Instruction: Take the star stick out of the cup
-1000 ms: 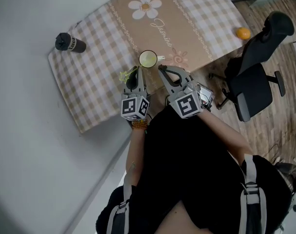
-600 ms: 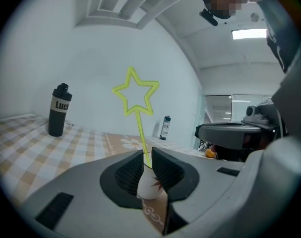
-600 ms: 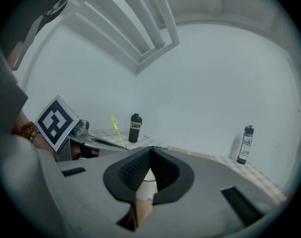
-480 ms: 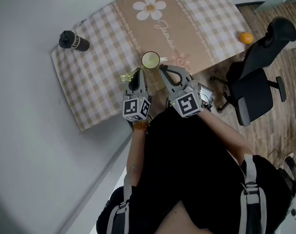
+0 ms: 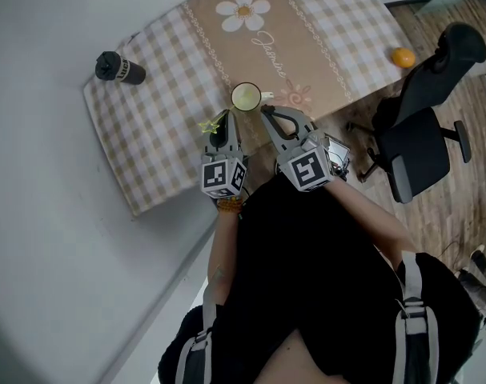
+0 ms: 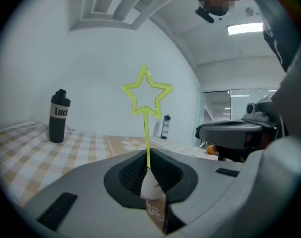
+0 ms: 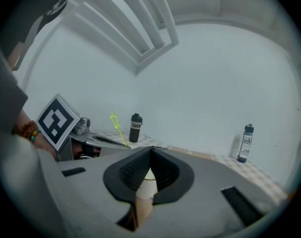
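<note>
Left hand-held gripper (image 6: 148, 155) clamped shut on stem of star stick (image 6: 147, 133), star upright above jaws. Stick clear of cup (image 5: 246, 97), just left of it, over checked worktop (image 5: 158, 134). Barely any shift over last second, only slight drift. Extraction looks done. Right hand-held gripper (image 5: 265, 110) closed, tips by cup handle; whether it pinches handle unclear.

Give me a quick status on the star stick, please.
Left gripper shut on star stick. Star stick out of cup, clear of its rim. Right gripper shut, beside cup. Nothing in the way.
</note>
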Demonstrator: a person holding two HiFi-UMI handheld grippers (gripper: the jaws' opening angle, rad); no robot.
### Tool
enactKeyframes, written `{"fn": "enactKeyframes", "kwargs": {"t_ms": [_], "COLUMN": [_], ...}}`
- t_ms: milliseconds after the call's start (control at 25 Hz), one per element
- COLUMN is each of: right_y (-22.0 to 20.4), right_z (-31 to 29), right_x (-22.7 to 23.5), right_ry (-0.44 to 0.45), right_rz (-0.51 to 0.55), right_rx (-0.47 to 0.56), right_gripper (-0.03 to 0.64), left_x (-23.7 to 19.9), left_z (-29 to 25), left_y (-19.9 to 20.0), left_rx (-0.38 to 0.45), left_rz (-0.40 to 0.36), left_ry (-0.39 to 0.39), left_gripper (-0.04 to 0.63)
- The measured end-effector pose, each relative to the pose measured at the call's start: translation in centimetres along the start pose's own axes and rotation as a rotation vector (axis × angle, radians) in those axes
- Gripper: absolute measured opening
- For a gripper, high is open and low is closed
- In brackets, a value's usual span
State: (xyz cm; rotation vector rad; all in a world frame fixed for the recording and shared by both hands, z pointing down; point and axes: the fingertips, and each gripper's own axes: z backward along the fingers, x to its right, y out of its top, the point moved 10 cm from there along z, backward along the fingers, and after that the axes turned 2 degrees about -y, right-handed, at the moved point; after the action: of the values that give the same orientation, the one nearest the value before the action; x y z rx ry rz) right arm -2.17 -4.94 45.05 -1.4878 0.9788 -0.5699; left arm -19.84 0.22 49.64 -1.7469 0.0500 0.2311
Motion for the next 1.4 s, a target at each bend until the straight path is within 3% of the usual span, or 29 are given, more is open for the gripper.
{"fn": "enactKeyframes", "kwargs": {"t_ms": [800,1400], "right_y": [-0.2,0.9], "right_z": [0.7,-0.4], "right_x": [0.7,0.9], "right_ry": [-0.032,-0.011], "right_rz": [-0.006,-0.029], "right_rx": [-0.002,0.036], "right_gripper": [0.006,0.006], "left_x": [-0.1,1.9], "left_z": [-3.5,-2.1], "left_y": [2.3,3.3], "left_rx": [-0.021,-0.02], "left_rz": [-0.076,-0.096], "left_ry": [-0.006,-0.027], "left_gripper": [0.018,0.015]}}
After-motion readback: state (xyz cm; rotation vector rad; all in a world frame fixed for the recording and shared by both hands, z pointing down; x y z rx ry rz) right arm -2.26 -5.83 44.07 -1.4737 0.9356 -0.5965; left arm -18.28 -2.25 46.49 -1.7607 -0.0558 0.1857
